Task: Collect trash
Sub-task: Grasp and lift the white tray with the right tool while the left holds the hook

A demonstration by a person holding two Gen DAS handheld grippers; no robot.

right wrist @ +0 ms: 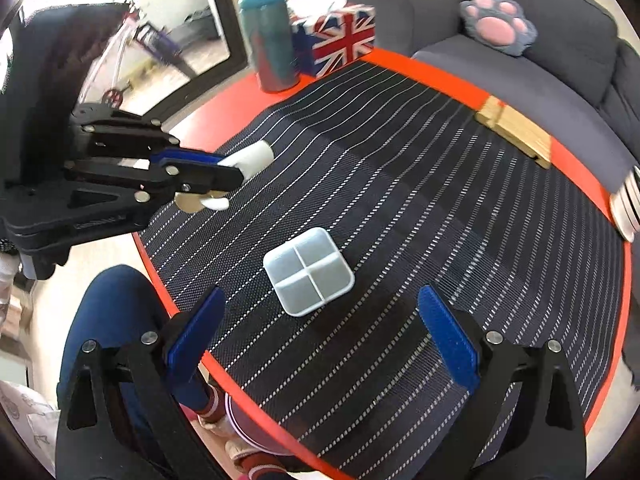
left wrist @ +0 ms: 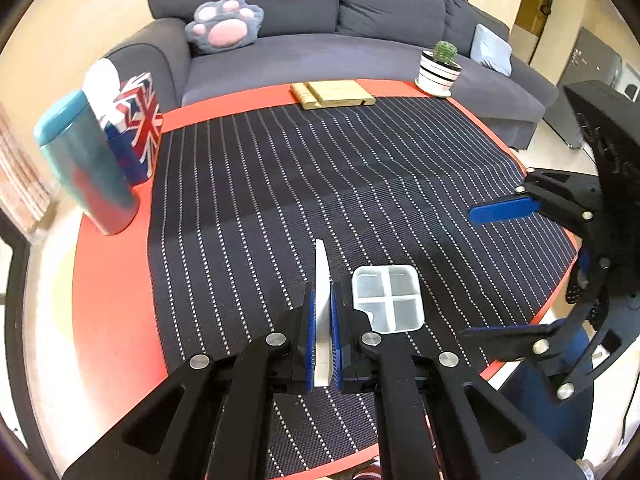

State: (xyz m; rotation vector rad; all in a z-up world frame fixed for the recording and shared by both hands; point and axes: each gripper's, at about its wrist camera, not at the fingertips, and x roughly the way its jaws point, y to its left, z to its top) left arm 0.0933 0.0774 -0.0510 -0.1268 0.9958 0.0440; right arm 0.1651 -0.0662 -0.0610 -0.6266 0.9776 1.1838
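Note:
My left gripper [left wrist: 322, 296] is shut on a thin white flat piece of trash [left wrist: 322, 280], held edge-on above the striped mat. The right wrist view shows that gripper [right wrist: 228, 168] from the side, with the white piece [right wrist: 250, 159] sticking out past its fingers and a small round foil-like bit [right wrist: 192, 203] just under it. A white four-compartment tray [left wrist: 388, 300] [right wrist: 308, 272] lies on the mat near the table's front edge. My right gripper [right wrist: 322, 306] [left wrist: 480, 272] hangs open just short of the tray, with nothing between its blue pads.
A teal tumbler [left wrist: 86, 172] and a Union Jack tissue box [left wrist: 134, 128] stand at the left of the red table's rim [left wrist: 112, 280]. A wooden stand [left wrist: 332, 94] and a potted cactus [left wrist: 439, 70] sit at the far edge. A grey sofa [left wrist: 320, 40] is behind. A person's blue-clad leg [right wrist: 108, 320] is below the front edge.

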